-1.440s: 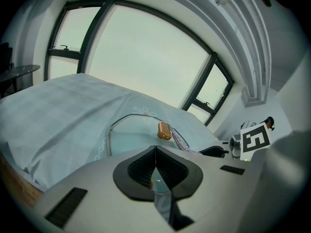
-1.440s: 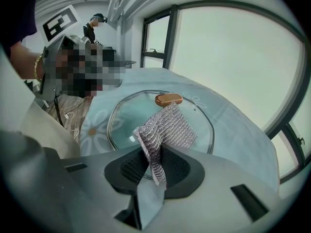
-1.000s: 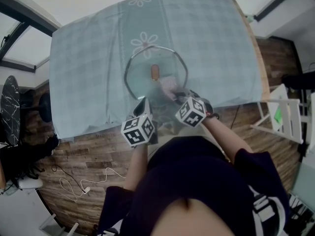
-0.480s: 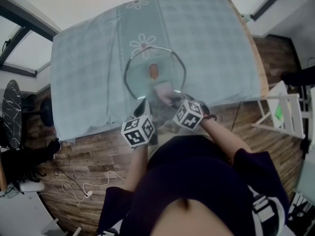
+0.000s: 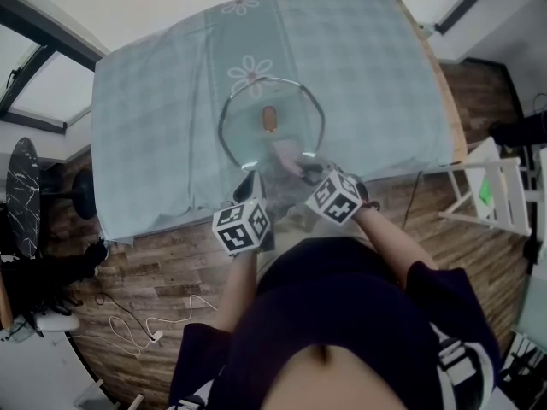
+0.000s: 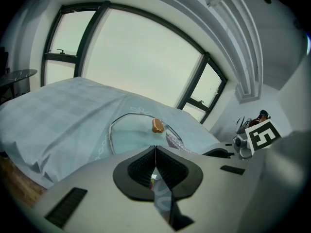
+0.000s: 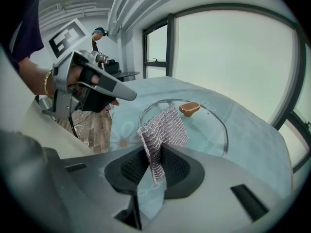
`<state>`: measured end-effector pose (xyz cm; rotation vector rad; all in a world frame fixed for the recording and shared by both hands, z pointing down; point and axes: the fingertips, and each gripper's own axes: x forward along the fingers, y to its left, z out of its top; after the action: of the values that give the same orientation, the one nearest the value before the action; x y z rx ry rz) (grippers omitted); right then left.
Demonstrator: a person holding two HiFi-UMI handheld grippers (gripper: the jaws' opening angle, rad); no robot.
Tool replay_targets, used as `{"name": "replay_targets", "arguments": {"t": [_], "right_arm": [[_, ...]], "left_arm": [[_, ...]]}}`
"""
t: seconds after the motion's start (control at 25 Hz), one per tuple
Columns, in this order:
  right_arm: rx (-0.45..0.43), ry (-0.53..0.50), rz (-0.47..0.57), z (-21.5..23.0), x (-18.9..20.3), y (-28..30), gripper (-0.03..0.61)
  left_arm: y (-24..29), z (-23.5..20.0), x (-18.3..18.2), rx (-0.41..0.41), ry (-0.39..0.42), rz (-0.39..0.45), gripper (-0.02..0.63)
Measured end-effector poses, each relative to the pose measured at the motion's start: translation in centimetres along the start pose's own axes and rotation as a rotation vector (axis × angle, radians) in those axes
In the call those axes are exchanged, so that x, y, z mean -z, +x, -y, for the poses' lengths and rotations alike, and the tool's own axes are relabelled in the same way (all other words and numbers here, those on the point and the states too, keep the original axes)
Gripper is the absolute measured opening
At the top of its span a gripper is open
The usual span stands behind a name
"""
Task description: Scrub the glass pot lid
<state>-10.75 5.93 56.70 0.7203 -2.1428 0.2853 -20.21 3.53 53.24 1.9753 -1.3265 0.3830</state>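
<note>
While the right gripper [image 7: 156,154] pinches a grey mesh cloth [image 7: 164,126] over the near part of the glass pot lid [image 5: 248,135], the left gripper [image 6: 155,148] sits pressed together at the lid's near rim; a hold on the rim is not confirmed. Lid lies on the tablecloth [image 5: 154,118], near the table's front edge. Risk: a hard stroke skates an unsteadied lid toward that edge, or the mesh slips from the jaws.

Not a word, number or brand name can be read anywhere here. The marker cubes [image 5: 240,226] on the left gripper [image 5: 252,176] and right gripper [image 5: 301,166] carry only black-and-white square patterns. The white print [image 5: 461,361] on the person's dark top, near right, is too blurred to read.
</note>
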Motion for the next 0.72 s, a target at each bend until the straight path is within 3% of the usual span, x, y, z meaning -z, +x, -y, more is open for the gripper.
{"name": "replay_targets", "arguments": {"t": [0.72], "right_arm": [[-0.004,0.340,0.241,4.3,-4.7,-7.0,0.078]], "left_arm": [[2.3,1.8,-1.7,0.014,0.008,-0.005,0.003]]}}
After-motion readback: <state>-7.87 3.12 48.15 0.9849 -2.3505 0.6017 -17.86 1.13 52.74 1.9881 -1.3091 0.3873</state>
